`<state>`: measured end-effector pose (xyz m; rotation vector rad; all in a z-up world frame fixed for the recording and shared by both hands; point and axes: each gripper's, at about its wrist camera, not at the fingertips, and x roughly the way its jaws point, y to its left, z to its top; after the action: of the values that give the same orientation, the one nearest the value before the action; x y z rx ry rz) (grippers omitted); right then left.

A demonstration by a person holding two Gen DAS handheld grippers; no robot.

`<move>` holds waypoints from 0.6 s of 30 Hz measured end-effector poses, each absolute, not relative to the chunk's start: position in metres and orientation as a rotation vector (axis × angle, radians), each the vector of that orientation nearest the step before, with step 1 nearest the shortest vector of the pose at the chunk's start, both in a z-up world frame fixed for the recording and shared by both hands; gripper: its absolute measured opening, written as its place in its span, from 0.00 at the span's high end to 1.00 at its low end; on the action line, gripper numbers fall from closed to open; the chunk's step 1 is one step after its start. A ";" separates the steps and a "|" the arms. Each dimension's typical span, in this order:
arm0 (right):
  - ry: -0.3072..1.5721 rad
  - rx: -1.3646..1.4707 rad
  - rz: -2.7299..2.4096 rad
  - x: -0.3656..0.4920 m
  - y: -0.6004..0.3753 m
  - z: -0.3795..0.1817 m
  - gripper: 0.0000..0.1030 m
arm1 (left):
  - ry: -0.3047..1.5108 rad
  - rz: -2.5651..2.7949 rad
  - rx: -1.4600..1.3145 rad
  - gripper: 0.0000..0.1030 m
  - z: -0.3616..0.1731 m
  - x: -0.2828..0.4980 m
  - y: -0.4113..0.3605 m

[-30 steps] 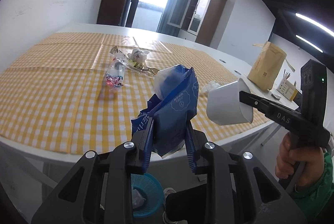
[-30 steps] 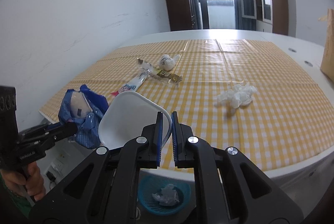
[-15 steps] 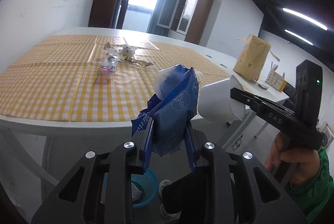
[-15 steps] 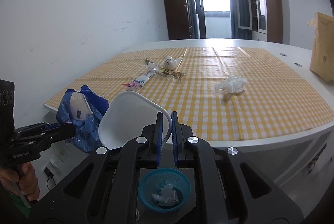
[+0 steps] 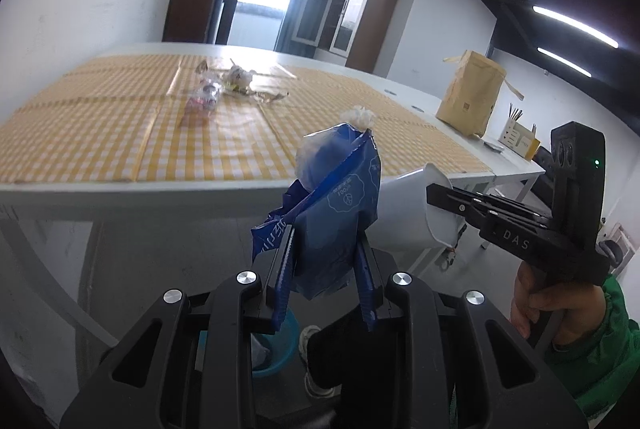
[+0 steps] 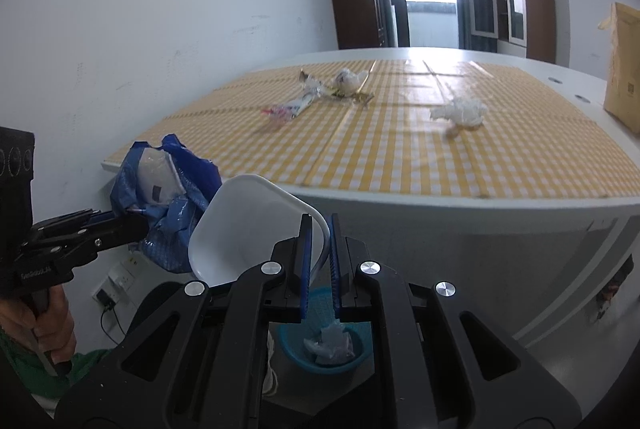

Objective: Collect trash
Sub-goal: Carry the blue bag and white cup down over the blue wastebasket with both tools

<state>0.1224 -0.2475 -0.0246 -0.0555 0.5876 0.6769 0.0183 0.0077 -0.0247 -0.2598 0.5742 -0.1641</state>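
Claws pulled back off table (image 6: 460,197), L claw (image 5: 325,269) pinching wrapper (image 5: 340,205), R claw (image 6: 319,261) pinching cup (image 6: 248,225)

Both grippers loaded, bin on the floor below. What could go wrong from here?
1. The blue wrapper bulges above the left gripper, pinched only at its lower part; it could slip before reaching the blue basket.
2. The right gripper grips the white cup by its thin rim; it may twist or drop.
3. The basket is small and already holds trash, so a release from this height may miss.
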 end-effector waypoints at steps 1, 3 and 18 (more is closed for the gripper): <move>0.595 -0.063 0.679 0.121 -0.247 -0.029 0.93 | 0.581 -0.151 -0.259 0.74 -0.029 0.019 0.008; 0.608 -0.085 0.677 0.118 -0.244 -0.038 0.93 | 0.600 -0.146 -0.252 0.74 -0.037 0.019 0.005; 0.778 -0.096 0.695 0.130 -0.225 -0.112 0.93 | 0.793 -0.111 -0.277 0.74 -0.110 0.045 0.006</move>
<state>0.1301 -0.2251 -0.1120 -0.0961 0.7782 0.6954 0.0447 0.0063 -0.1098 -0.2765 0.7930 -0.1112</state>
